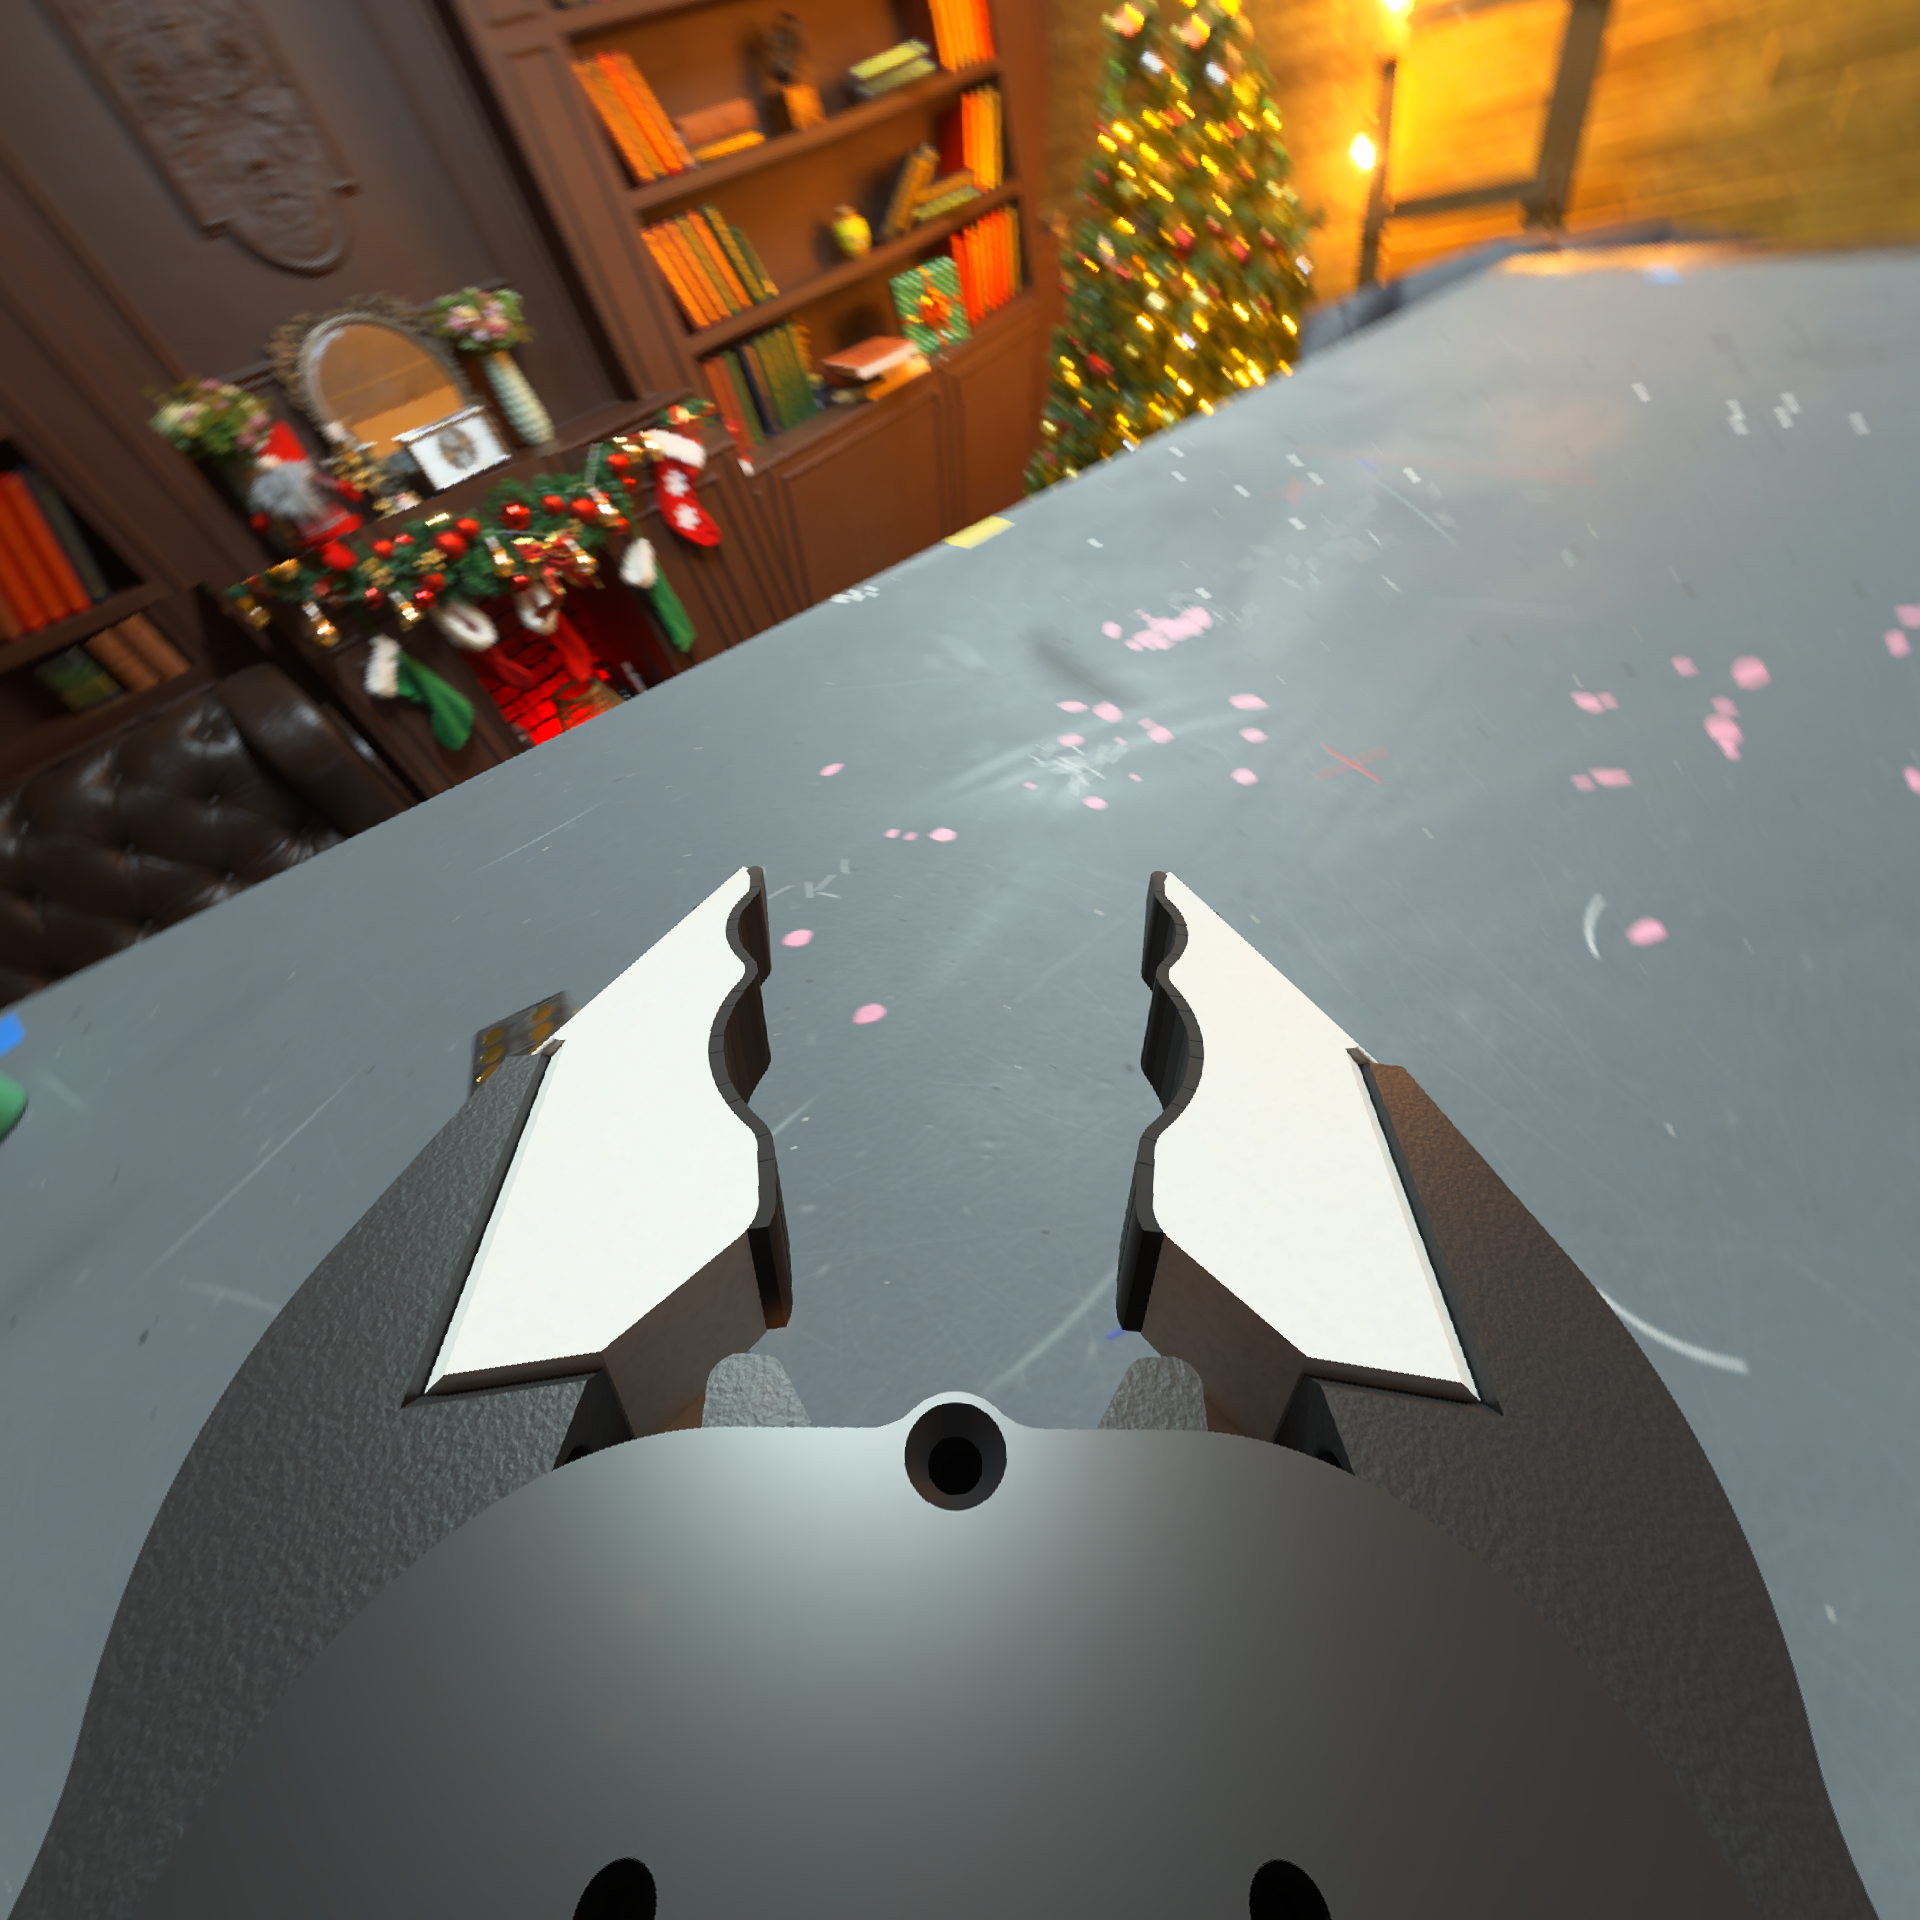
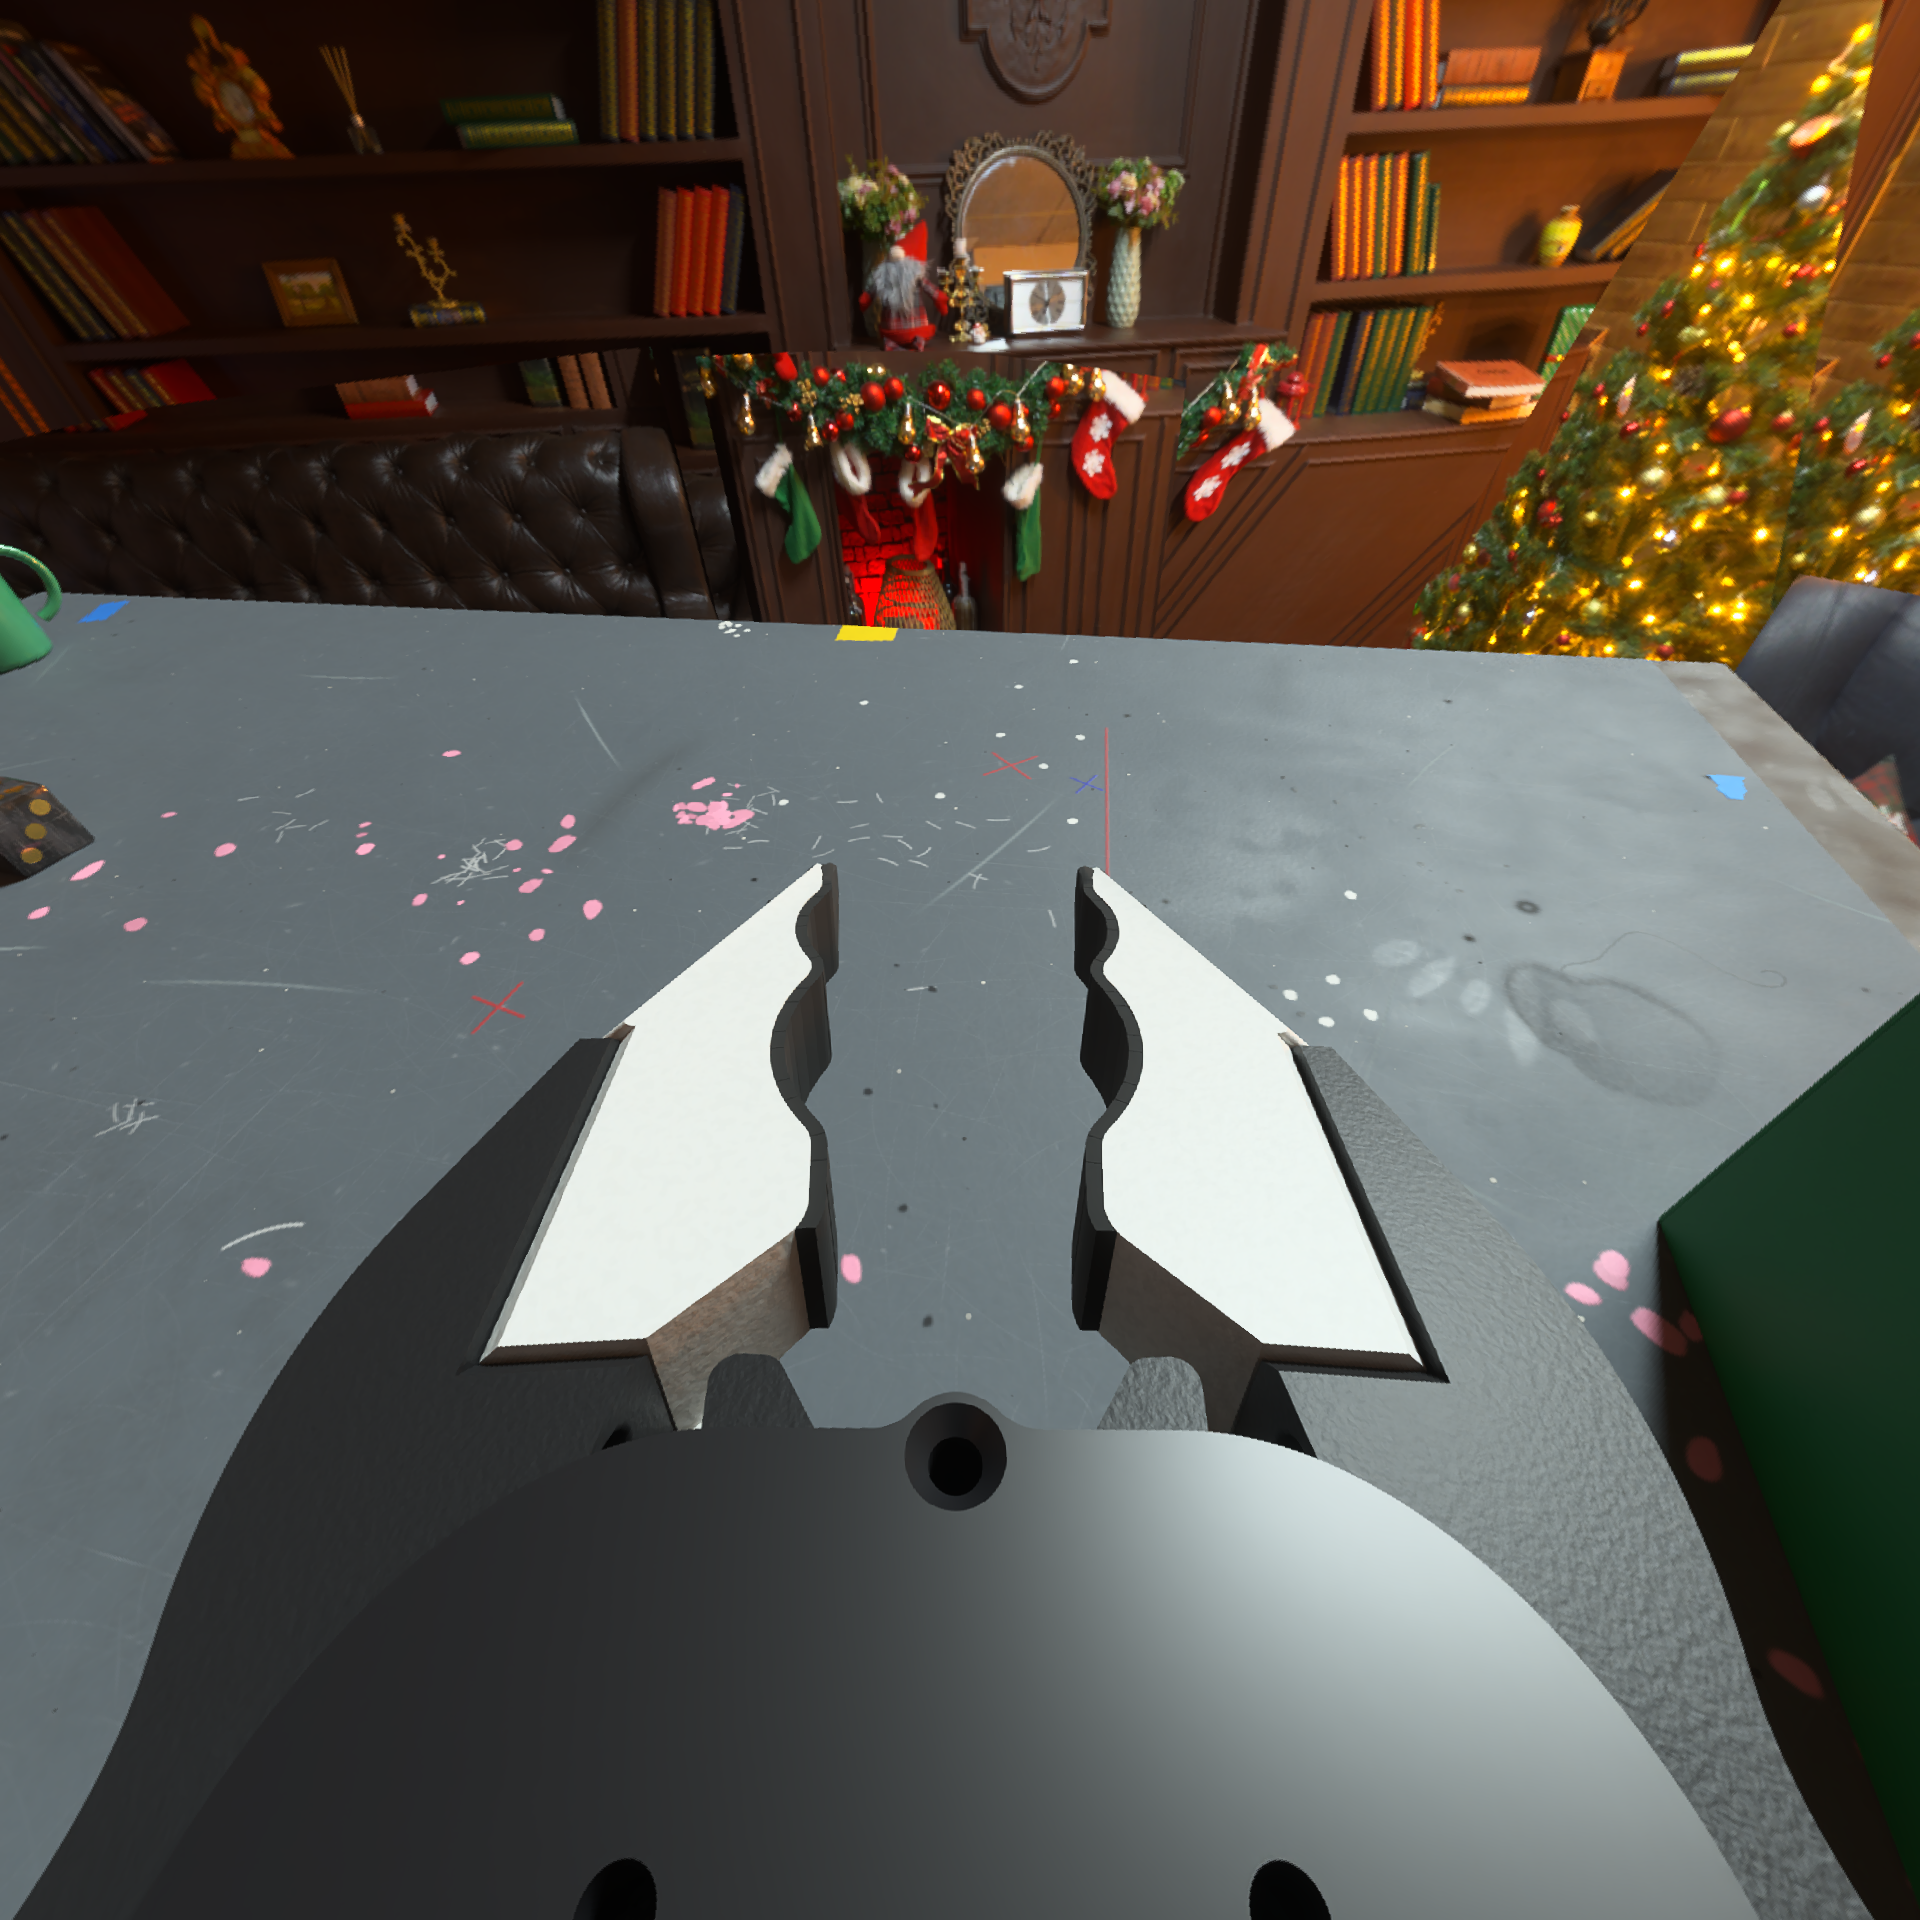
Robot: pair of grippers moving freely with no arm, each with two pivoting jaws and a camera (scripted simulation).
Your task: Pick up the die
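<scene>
Held nothing yet: left gripper (image 1: 956,878) and right gripper (image 2: 956,873) both spread wide, hanging above the grey table (image 2: 1351,831). Sat far off to the right gripper's left, that dark die (image 2: 36,831) with gold dots, near a green mug (image 2: 21,618). Grabbed no die so far; whole job left, probably.

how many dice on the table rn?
1. The dark die with gold pips sits at the far left edge of the right wrist view; the left wrist view shows it behind a finger. Others may be out of frame.
</scene>
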